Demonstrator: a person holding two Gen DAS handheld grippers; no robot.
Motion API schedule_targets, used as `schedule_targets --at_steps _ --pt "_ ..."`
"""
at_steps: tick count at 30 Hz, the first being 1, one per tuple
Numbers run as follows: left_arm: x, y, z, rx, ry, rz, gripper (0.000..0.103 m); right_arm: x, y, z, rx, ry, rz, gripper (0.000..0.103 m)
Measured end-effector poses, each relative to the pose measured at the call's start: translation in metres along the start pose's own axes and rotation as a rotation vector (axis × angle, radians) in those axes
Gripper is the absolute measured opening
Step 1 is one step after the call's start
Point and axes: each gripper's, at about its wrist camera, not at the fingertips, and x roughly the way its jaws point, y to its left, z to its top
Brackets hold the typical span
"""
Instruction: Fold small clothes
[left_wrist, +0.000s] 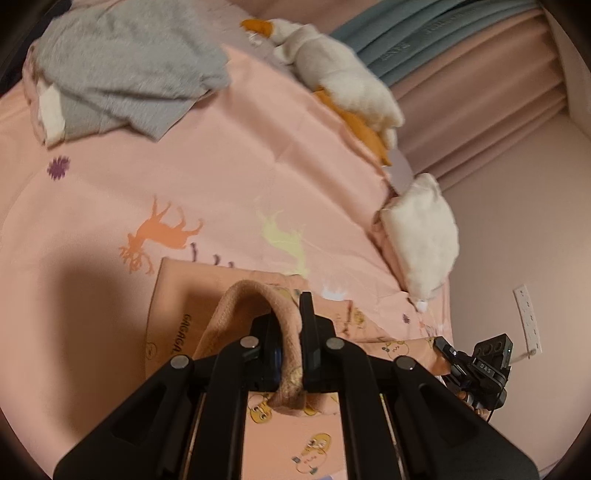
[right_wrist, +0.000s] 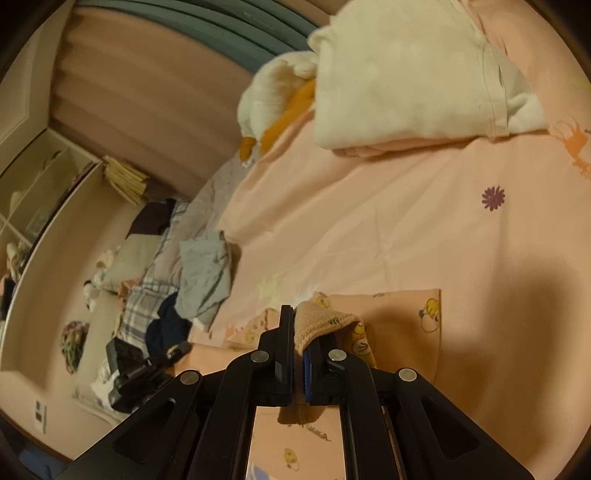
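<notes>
Presently, legible writing is limited: the pink printed garment (left_wrist: 221, 332) carries dark lettering that appears to read "GAGAGA" on its inner side in the left wrist view, and the same lettering shows only in part below the jaws in the right wrist view. The letters "DAS" are visible on the body of the right gripper (left_wrist: 448, 350) where it appears at the right of the left wrist view. The garment is small, peach-pink, printed with yellow cartoon figures, and has a ribbed, stitched edge. It lies on the pink bedsheet (left_wrist: 258, 147), which bears deer and flower prints, with part of it lifted off the sheet by both grippers. The left gripper (left_wrist: 291, 332) has its jaws clamped on a rolled ribbed band of the garment. The right gripper (right_wrist: 299, 343) has its jaws clamped on a stitched corner of the same garment (right_wrist: 399, 310). A grey garment (left_wrist: 129, 62) lies crumpled at the far side of the sheet, a folded cream garment (right_wrist: 399, 74) rests on the sheet well apart from the grippers, and a white and orange plush toy (left_wrist: 340, 74) lies along the edge of the bed.
</notes>
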Motion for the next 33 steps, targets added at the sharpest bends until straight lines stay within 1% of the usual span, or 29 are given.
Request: schedule_targets --at_steps 3,5,7,8,9,10,11,12,13,15,16,18,19,20,21,22,23,24,26,28,30,31,33 --pt "0.013 0.012 0.001 -0.054 0.04 0.021 0.005 0.014 -0.01 0.002 0.034 0.06 -0.038 0.006" --pt "0.021 0.019 0.002 -0.096 0.085 0.025 0.004 0.021 -0.016 0.001 0.055 0.11 -0.057 0.006" --pt "0.027 0.026 0.004 -0.16 0.125 0.007 0.009 0.025 -0.021 0.001 0.086 0.148 -0.057 0.006" --pt "0.028 0.029 0.006 -0.207 0.136 -0.012 0.018 0.026 -0.025 0.001 0.117 0.161 -0.043 0.006" --pt "0.028 0.031 0.009 -0.236 0.138 -0.03 0.031 0.027 -0.031 0.002 0.167 0.173 -0.01 0.006" --pt "0.028 0.032 0.012 -0.261 0.138 -0.049 0.039 0.029 -0.038 0.003 0.244 0.19 0.03 0.007" --pt "0.029 0.033 0.015 -0.289 0.149 -0.077 0.054 0.031 -0.043 0.003 0.3 0.201 0.058 0.01" --pt "0.033 0.033 0.018 -0.318 0.173 -0.116 0.06 0.032 -0.047 0.004 0.352 0.206 0.092 0.018" --pt "0.035 0.033 0.019 -0.335 0.189 -0.137 0.06 0.033 -0.049 0.005 0.384 0.207 0.119 0.028" --pt "0.038 0.033 0.025 -0.374 0.195 -0.145 0.06 0.034 -0.051 0.008 0.442 0.196 0.178 0.038" --pt "0.039 0.034 0.028 -0.4 0.193 -0.165 0.06 0.034 -0.053 0.009 0.471 0.18 0.205 0.04" --pt "0.045 0.04 0.033 -0.489 0.194 -0.239 0.06 0.036 -0.059 0.01 0.544 0.147 0.251 0.041" --pt "0.047 0.044 0.034 -0.532 0.184 -0.266 0.06 0.038 -0.067 0.01 0.617 0.111 0.285 0.041" --pt "0.049 0.049 0.036 -0.581 0.164 -0.272 0.061 0.039 -0.074 0.01 0.674 0.078 0.309 0.041" --pt "0.05 0.054 0.037 -0.619 0.146 -0.267 0.065 0.04 -0.078 0.009 0.712 0.054 0.322 0.042" --pt "0.051 0.058 0.038 -0.648 0.131 -0.264 0.066 0.04 -0.086 0.008 0.783 0.012 0.336 0.043" --pt "0.049 0.061 0.04 -0.662 0.112 -0.251 0.066 0.04 -0.09 0.007 0.814 -0.013 0.343 0.045" --pt "0.046 0.064 0.042 -0.658 0.086 -0.214 0.066 0.039 -0.093 0.008 0.821 -0.042 0.348 0.046" --pt "0.038 0.067 0.049 -0.629 0.048 -0.135 0.067 0.032 -0.093 0.011 0.778 -0.08 0.315 0.046" --pt "0.03 0.067 0.054 -0.581 0.035 -0.073 0.066 0.019 -0.086 0.015 0.675 -0.11 0.257 0.047" --pt "0.02 0.063 0.058 -0.503 0.014 -0.023 0.066 0.01 -0.074 0.018 0.56 -0.099 0.22 0.047" --pt "0.015 0.058 0.058 -0.447 0.007 0.004 0.066 0.003 -0.064 0.02 0.474 -0.084 0.189 0.047" --pt "0.007 0.043 0.055 -0.299 0.005 0.076 0.066 -0.004 -0.045 0.02 0.32 -0.055 0.114 0.047"
